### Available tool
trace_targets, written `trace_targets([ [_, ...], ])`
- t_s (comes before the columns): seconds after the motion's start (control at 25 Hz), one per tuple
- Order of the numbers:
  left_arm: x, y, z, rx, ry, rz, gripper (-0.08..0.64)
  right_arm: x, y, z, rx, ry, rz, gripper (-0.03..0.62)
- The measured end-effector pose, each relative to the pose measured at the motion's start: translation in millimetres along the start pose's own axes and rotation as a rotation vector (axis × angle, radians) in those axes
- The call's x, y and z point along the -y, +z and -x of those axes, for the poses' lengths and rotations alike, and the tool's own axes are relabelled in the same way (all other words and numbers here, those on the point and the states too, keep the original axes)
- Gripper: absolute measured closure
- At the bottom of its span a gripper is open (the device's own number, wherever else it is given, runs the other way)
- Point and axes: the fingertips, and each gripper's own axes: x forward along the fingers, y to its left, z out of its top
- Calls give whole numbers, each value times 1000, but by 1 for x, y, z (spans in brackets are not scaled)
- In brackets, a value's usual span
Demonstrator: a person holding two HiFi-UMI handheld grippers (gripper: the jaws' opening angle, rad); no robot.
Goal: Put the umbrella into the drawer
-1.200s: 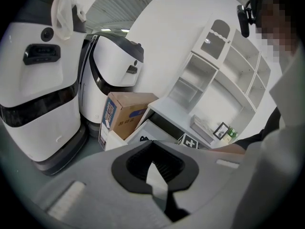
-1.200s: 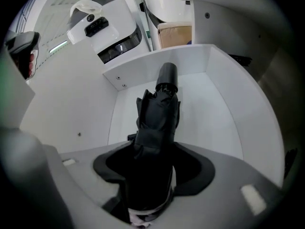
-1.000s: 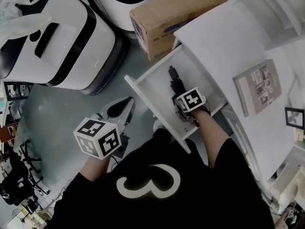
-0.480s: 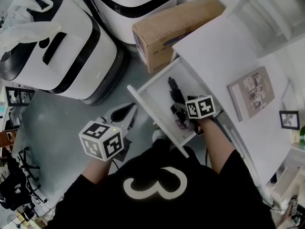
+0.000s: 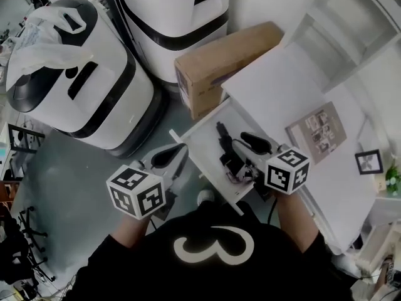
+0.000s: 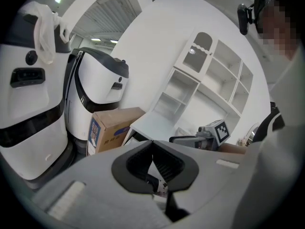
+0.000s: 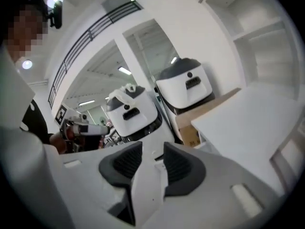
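Observation:
The folded black umbrella (image 5: 224, 144) lies inside the open white drawer (image 5: 207, 171) under the desk. My right gripper (image 5: 245, 148) hangs above the drawer's near end, over the umbrella's handle end and apart from it. Its jaws are closing, and the right gripper view shows a gap and nothing between the pads (image 7: 128, 160). My left gripper (image 5: 168, 157) is outside the drawer's front panel, over the floor, its pads meeting at the tips (image 6: 152, 144). The left gripper view shows the right gripper (image 6: 190, 140) ahead.
A cardboard box (image 5: 219, 64) stands on the floor beyond the drawer. Two big white-and-black machines (image 5: 75, 99) (image 5: 175, 17) fill the left and back. The white desk top (image 5: 282, 86) carries a booklet (image 5: 316, 130) and a small framed picture (image 5: 369, 162). White shelves (image 6: 205, 85) stand behind.
My right gripper has risen out of the drawer, leaving the umbrella lying inside. The left gripper has risen a little beside the drawer front.

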Motion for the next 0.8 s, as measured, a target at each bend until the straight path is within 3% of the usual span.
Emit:
trace_targets([
  [0.08,10,12,6,23,-21,-11,551,-18,22,18,73,6,50,491],
  [0.2,22,28,13,55,-41,-36,551,-33,38,34,106,0,138,588],
  [0.48,43,63,31,139,-65,-104,551,-82,79,52,221,62,288,589],
  [0.8,53,76,31,164,-78,-139,551,-98,104,61,276,71,357,591],
])
